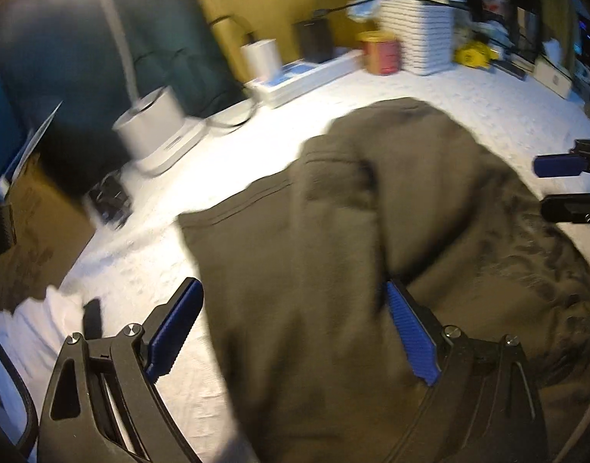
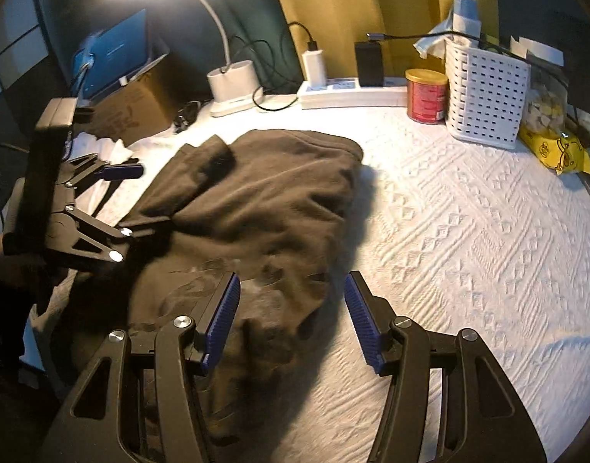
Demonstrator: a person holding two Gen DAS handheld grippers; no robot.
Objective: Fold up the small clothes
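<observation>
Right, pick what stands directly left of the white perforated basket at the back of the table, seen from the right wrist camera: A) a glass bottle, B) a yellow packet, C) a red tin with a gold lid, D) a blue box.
C: the red tin stands just left of the basket.
</observation>
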